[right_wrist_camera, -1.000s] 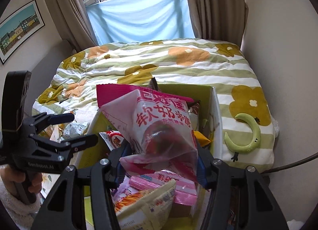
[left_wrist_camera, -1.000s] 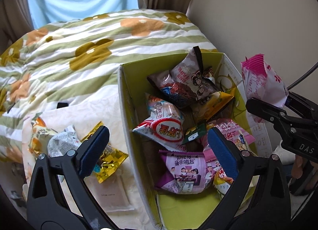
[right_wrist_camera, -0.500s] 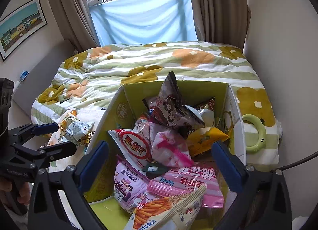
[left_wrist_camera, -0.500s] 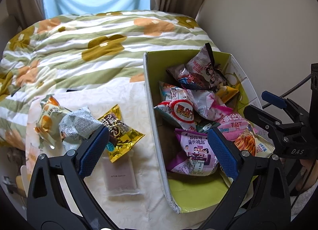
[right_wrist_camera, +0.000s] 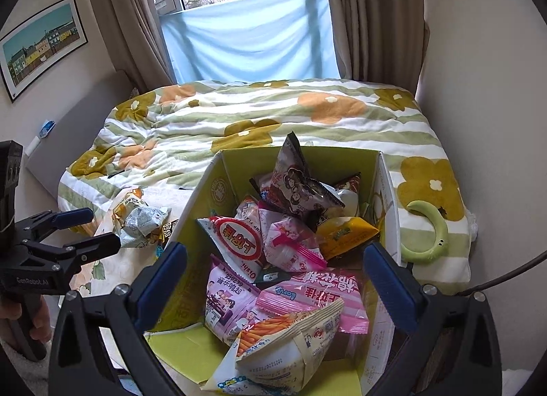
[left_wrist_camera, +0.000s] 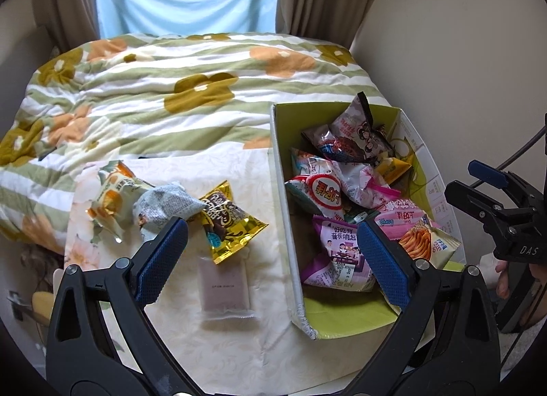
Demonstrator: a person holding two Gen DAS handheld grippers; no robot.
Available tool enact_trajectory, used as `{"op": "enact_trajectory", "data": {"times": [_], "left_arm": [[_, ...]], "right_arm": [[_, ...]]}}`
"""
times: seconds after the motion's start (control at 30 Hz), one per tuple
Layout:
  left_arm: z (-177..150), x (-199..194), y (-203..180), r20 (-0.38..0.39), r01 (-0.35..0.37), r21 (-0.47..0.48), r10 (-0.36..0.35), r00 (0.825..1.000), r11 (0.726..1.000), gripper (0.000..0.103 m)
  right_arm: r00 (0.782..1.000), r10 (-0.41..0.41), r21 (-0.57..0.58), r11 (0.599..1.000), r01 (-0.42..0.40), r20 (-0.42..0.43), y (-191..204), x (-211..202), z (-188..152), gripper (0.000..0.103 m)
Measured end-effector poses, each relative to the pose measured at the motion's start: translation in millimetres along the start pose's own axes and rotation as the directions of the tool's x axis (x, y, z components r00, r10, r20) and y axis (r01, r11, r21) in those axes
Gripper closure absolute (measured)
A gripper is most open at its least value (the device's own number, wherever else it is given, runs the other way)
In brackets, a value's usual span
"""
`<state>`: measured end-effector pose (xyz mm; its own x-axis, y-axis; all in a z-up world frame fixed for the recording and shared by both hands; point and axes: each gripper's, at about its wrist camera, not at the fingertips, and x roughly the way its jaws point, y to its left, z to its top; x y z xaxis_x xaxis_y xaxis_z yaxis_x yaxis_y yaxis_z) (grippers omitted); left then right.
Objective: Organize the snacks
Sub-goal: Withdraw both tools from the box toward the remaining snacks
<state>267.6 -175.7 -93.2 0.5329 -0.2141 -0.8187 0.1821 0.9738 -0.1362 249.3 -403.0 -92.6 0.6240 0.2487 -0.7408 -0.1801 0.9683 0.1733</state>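
Snack packets sat heaped in the green-lined cardboard box [right_wrist_camera: 225, 170] on the flowered bed.
The right gripper [right_wrist_camera: 275, 280] hung above the box, jaws wide with nothing gripped; the left gripper [left_wrist_camera: 271, 252] stood wide and empty too, over the gold foil snack packet [left_wrist_camera: 227, 221], grey crinkled packet [left_wrist_camera: 167, 204] and flat mauve packet [left_wrist_camera: 224, 285] beside the box.

A floral striped duvet [right_wrist_camera: 273, 115] covers the bed. A green crescent toy [right_wrist_camera: 431, 235] lies on it. A framed picture [right_wrist_camera: 41, 44] hangs on the wall.
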Motion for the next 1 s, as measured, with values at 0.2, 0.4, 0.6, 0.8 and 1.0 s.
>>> {"op": "enact_trajectory", "data": {"times": [0.2, 0.4, 0.6, 0.8, 1.0], "left_arm": [[-15, -32, 33, 0.035, -0.052, -0.043, 0.053, 0.998, 0.998, 0.005], [-35, -49, 83, 0.041, -0.068, -0.096, 0.073, 0.997, 0.993, 0.005], [-44, -54, 137, 0.015, -0.063, -0.083, 0.064, 0.998, 0.995, 0.005], [-39, -50, 192, -0.007, -0.035, -0.049, 0.034, 0.999, 0.998, 0.005], [-20, -30, 236, -0.035, 0.0, 0.02, 0.001, 0.999, 1.0, 0.005]], "right_arm": [[0.998, 0.05, -0.027, 0.998, -0.049, 0.029, 21, -16, 6, 0.0], [0.997, 0.046, -0.067, 0.997, -0.041, 0.069, 64, -21, 4, 0.0], [0.996, 0.044, -0.043, 0.998, -0.041, 0.073, 111, -12, -4, 0.0], [0.998, 0.029, 0.026, 0.999, -0.03, 0.059, 156, 4, -8, 0.0], [0.999, -0.007, 0.114, 0.994, 0.003, 0.035, 197, 34, -11, 0.0]]}}
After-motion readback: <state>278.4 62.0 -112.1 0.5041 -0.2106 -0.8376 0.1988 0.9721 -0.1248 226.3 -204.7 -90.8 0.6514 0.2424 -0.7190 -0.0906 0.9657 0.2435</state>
